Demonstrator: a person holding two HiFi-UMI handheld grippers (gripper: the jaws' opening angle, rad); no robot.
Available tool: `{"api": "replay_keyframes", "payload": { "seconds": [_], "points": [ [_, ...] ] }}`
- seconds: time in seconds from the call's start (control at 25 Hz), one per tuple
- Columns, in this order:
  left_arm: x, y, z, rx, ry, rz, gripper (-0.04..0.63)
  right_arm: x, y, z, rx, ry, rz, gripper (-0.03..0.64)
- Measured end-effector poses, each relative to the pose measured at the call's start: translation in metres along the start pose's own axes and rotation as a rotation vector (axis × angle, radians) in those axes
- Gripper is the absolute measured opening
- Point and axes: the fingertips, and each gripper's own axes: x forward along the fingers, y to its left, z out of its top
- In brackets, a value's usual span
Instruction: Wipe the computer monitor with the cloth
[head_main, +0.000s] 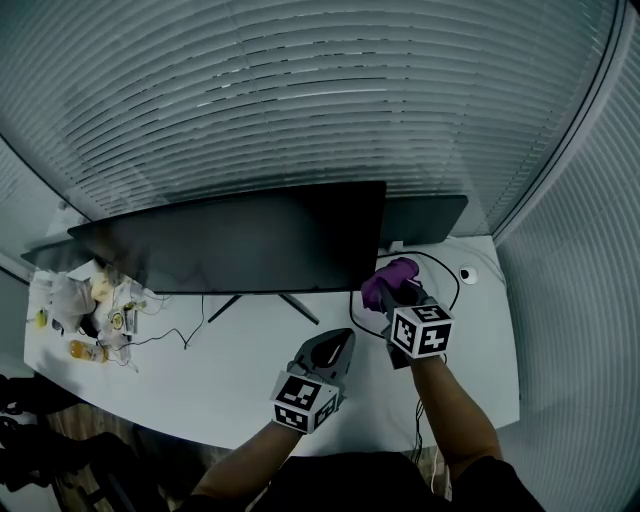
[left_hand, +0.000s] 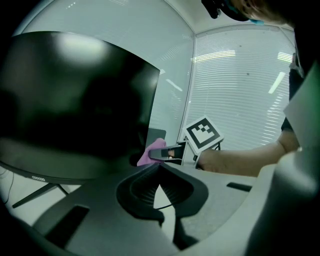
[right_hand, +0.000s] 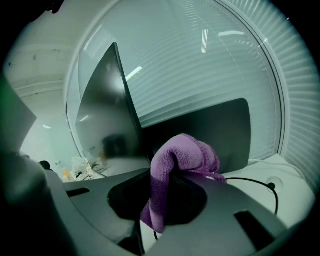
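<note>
While my right gripper (head_main: 388, 292) clamps the purple cloth (head_main: 392, 272) just right of the monitor (head_main: 250, 240), left gripper (head_main: 338, 345) sits closed, empty, below it.
Cloth looks soft, light, floppy; mid-fold pinch should hold.

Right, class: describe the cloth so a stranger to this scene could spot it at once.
Find the wide dark monitor on the white desk. By its lower right corner, the right gripper pinches the cloth. It is the only purple, soft, bunched thing there.
</note>
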Motion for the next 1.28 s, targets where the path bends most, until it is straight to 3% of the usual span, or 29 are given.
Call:
{"api": "replay_keyframes", "payload": {
  "seconds": [0.64,0.92,1.28],
  "points": [
    [-0.015,0.008,0.088,0.075,-0.153,0.0,0.005,-0.056,0.057,0.152,-0.247,-0.199,0.012,0.061],
    [-0.026,0.007,0.117,0.098,-0.21,-0.003,0.005,-0.078,0.079,0.197,-0.347,-0.235,0.002,0.06],
    [-0.041,0.003,0.144,0.127,-0.262,-0.003,0.004,-0.099,0.101,0.231,-0.401,-0.305,-0.026,0.061]
  ]
}}
